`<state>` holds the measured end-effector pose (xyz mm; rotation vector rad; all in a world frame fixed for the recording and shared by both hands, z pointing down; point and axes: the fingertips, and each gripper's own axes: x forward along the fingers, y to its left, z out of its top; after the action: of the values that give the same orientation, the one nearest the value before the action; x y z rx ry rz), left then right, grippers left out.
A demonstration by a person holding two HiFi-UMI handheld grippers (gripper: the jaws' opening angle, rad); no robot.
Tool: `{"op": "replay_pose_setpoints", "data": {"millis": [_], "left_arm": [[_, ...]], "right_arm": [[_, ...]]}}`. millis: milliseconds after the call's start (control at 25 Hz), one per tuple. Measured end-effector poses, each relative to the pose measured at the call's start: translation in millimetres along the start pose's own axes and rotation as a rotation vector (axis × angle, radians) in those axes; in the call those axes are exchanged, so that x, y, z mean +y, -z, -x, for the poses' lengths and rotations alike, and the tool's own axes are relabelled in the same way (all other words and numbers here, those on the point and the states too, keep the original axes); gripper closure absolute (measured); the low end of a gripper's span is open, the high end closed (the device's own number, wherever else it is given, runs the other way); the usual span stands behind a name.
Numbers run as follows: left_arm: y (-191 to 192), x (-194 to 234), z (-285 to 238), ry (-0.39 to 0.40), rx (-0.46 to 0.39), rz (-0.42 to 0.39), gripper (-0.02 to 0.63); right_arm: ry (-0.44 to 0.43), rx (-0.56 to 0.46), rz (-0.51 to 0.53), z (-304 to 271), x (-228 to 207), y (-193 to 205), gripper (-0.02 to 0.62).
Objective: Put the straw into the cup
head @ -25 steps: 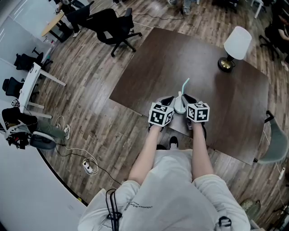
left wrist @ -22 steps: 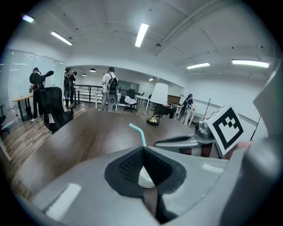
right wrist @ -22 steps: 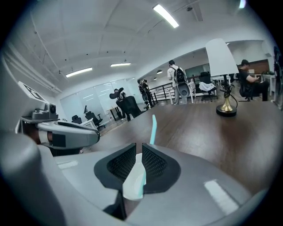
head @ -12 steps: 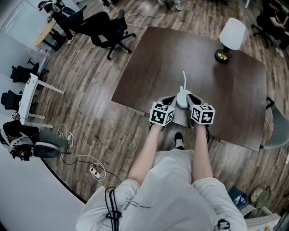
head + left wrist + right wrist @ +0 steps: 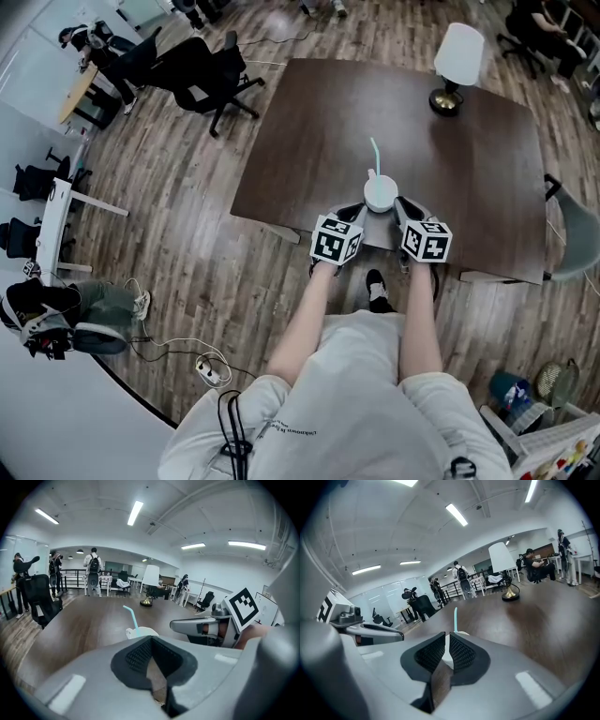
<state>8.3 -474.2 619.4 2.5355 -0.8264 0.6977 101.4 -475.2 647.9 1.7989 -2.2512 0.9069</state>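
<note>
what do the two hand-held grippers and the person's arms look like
The left hand-held gripper and right hand-held gripper match: smooth grey moulded bodies, each with two fingers lined by black cross-hatched pads. Each carries a white cube printed with black square markers. No cables show on them. The person wears a pale grey short-sleeved T-shirt with small dark print near the hem, and the forearms are bare.

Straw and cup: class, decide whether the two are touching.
Touching. The head view shows the straw standing in the cup, rising straight out of its top.
</note>
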Motion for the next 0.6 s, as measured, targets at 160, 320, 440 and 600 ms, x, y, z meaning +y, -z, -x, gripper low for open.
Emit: {"op": "replay_pose_setpoints", "data": {"millis": [160, 320, 440, 600], "left_arm": [[7.7, -6.8, 8.0, 0.02, -0.002, -0.012, 0.606], [10.9, -15.2, 16.4, 0.044, -0.01, -0.024, 0.606], [13.2, -20.9, 19.8, 0.057, -0.012, -0.027, 0.606], [14.8, -27.7, 23.5, 0.069, -0.015, -0.023, 0.606]], "right_arm": [[0.021, -0.003, 0.002, 12.6, 5.2, 11.0, 0.546], [0.043, -0.007, 0.004, 26.4, 10.3, 17.6, 0.566], [0.059, -0.01, 0.006, 36.7, 10.9, 21.3, 0.569], [0.069, 0.015, 0.011, 48.0, 12.6, 32.5, 0.569]]}}
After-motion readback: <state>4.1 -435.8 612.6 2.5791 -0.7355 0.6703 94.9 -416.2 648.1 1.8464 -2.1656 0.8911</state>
